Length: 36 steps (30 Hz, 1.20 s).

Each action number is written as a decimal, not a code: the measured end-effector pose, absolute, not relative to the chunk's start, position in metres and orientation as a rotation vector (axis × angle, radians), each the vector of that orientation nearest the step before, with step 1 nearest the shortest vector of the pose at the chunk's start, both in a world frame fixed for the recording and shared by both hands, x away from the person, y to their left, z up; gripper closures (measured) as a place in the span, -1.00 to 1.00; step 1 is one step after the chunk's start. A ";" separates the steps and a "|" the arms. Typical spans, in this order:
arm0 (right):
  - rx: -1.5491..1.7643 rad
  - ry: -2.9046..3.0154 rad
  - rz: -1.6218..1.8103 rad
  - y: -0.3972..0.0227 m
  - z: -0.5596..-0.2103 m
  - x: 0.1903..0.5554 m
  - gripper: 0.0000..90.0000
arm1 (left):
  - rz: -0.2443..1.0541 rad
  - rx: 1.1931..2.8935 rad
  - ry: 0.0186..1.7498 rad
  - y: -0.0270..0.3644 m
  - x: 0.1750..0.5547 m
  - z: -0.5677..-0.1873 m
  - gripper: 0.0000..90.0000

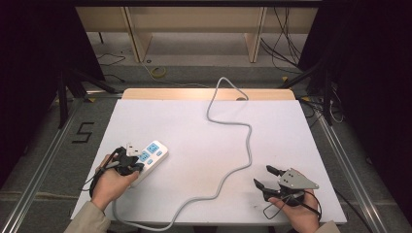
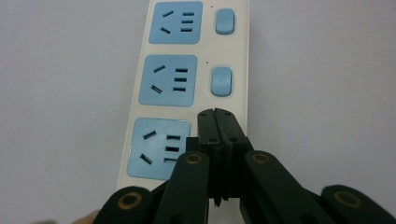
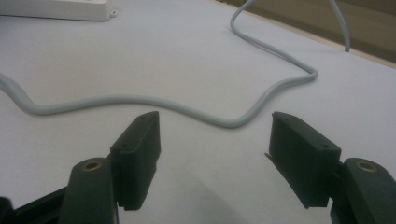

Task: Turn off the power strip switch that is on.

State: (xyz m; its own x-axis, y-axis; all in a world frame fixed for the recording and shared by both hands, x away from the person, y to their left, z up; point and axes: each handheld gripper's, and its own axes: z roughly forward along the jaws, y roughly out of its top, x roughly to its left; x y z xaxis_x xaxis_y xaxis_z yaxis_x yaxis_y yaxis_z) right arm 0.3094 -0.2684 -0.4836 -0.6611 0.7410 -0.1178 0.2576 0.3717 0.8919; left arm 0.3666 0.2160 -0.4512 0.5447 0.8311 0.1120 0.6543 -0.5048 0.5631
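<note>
At the table's (image 1: pixel 204 121) left, the power strip (image 1: pixel 148 158) lies flat, sockets up; the left gripper (image 2: pixel 217 119), fingers pressed together and empty, pokes down beside a switch (image 2: pixel 221 81), likely to press it. The grey cable (image 1: pixel 238 170) snakes rightward. The right gripper (image 3: pixel 215 135) waits nearby, fingers spread wide, holding nothing.

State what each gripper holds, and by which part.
Nothing is held. The left gripper is shut, its tips over the power strip; the right gripper is open above the table.

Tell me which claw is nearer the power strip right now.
Left. The left claw is shut, directly over the power strip beside its nearest socket. The right claw is open, far across the table, beyond the grey cable.
</note>
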 end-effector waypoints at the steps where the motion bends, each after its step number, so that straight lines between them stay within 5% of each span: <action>1: 0.861 2.126 1.250 -0.268 -0.484 0.309 -0.23 | 0.515 2.325 1.203 0.216 0.367 -0.451 0.99; 36: 0.863 2.127 1.248 -0.269 -0.484 0.309 -0.23 | 0.471 2.395 1.215 0.212 0.375 -0.447 0.99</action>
